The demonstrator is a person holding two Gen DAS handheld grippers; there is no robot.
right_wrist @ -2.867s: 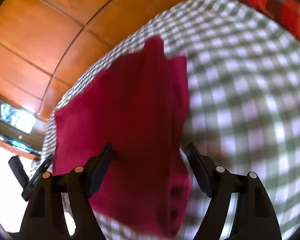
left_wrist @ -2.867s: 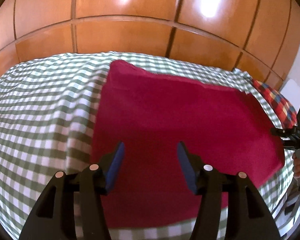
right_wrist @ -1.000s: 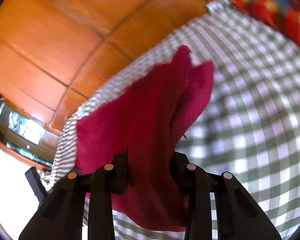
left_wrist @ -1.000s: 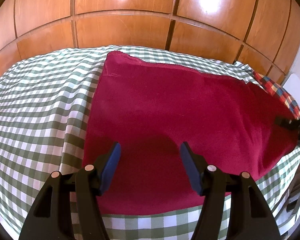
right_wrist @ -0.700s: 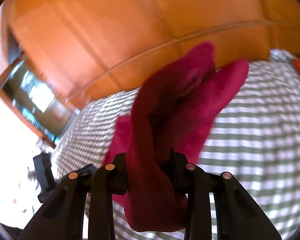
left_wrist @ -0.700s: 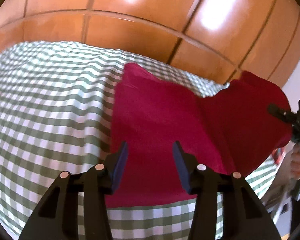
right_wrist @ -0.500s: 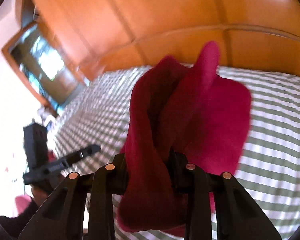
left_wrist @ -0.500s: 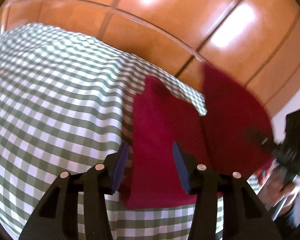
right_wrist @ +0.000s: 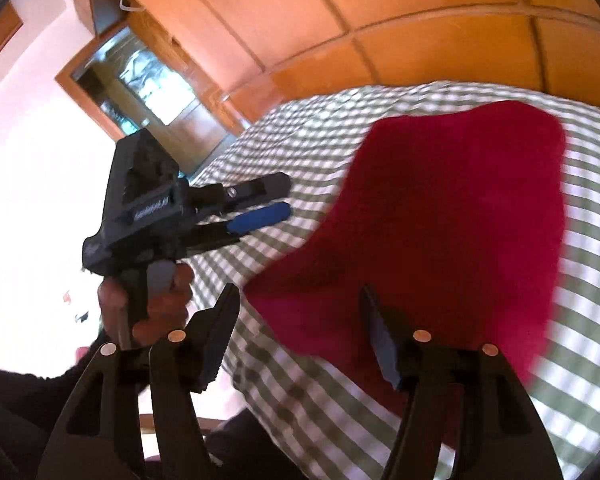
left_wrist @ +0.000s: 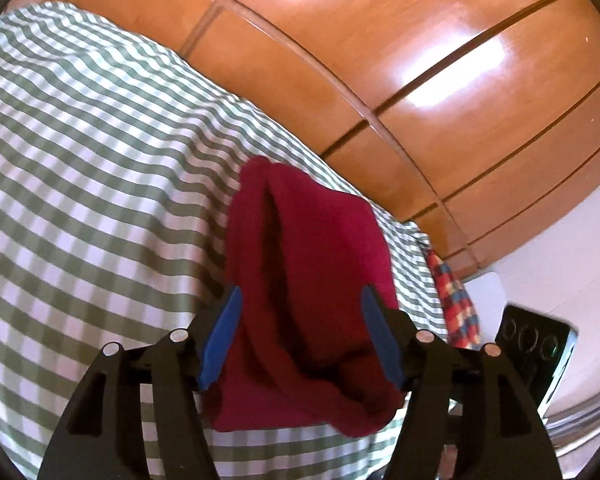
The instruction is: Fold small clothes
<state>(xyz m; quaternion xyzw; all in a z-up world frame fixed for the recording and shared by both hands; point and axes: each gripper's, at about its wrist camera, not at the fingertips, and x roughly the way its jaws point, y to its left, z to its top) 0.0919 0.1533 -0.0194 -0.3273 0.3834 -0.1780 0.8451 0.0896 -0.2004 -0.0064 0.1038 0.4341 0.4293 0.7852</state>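
Observation:
A dark red cloth [left_wrist: 312, 264] lies folded over into a narrow, rumpled bundle on the green-and-white checked cover [left_wrist: 92, 168]. In the left wrist view my left gripper [left_wrist: 300, 320] hovers at its near end. Its blue-padded jaws are opening and do not press on the fabric. The right wrist view shows that gripper [right_wrist: 282, 198] held in a hand [right_wrist: 156, 304] just left of the cloth [right_wrist: 452, 216]. My right gripper [right_wrist: 300, 320] is over the cloth's near edge. Its jaws are opening and nothing is pinched between them.
Glossy wooden panels [left_wrist: 400, 60] rise behind the checked cover. A red-and-blue plaid cloth [left_wrist: 452, 292] lies at the cover's far right edge, next to the black body of the right hand-held unit [left_wrist: 536, 356]. A glazed wooden frame [right_wrist: 140, 80] stands at the left.
The right gripper, shut on the cloth's edge, carried it across to the left, folding the cloth over, then let go. The left gripper swung round and its jaws widened.

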